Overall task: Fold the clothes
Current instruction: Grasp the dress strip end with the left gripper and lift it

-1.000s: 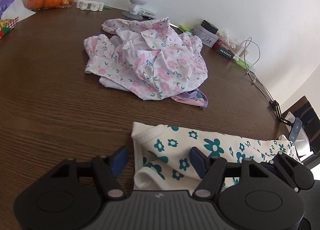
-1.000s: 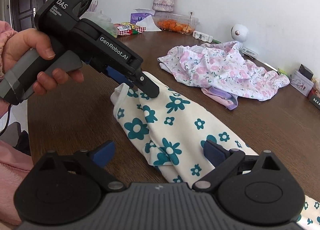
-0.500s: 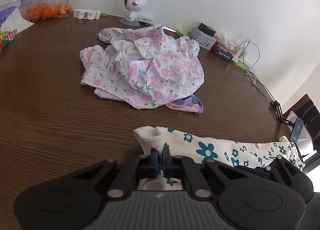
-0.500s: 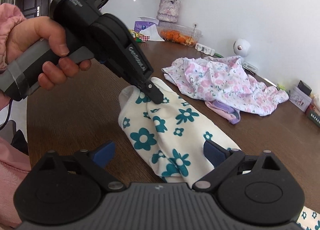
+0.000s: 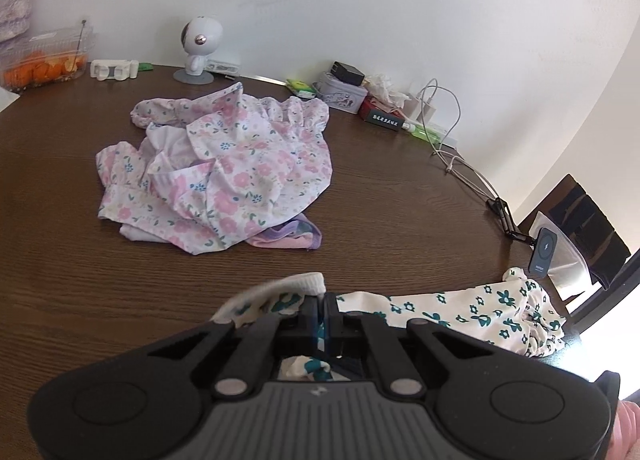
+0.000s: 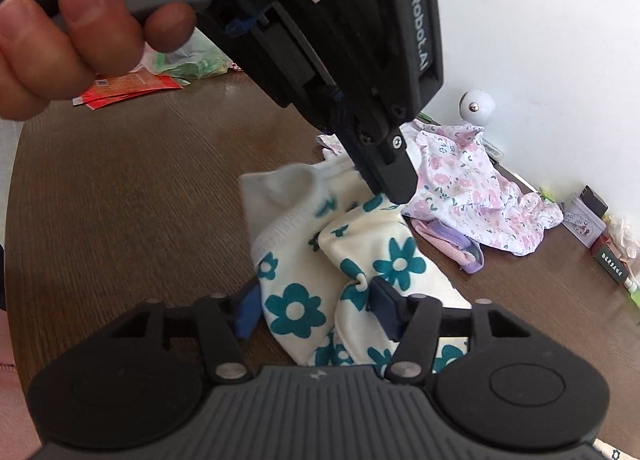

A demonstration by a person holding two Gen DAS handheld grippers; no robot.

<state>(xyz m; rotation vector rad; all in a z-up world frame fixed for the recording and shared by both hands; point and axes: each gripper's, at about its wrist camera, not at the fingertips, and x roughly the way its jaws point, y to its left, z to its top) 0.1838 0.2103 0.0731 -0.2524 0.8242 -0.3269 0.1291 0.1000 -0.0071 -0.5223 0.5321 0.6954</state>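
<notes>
My left gripper, earlier spread, now pinches the teal-flowered garment, lifted; my right gripper is closing around it.

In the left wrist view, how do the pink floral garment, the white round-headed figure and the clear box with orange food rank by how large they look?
Largest to smallest:
1. pink floral garment, clearly largest
2. clear box with orange food
3. white round-headed figure

The box is cut by the frame edge and both stand far back, so their order is unsure.

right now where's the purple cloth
In the left wrist view, the purple cloth lies mid-table, poking out from under the near right edge of the pink floral garment.
</notes>
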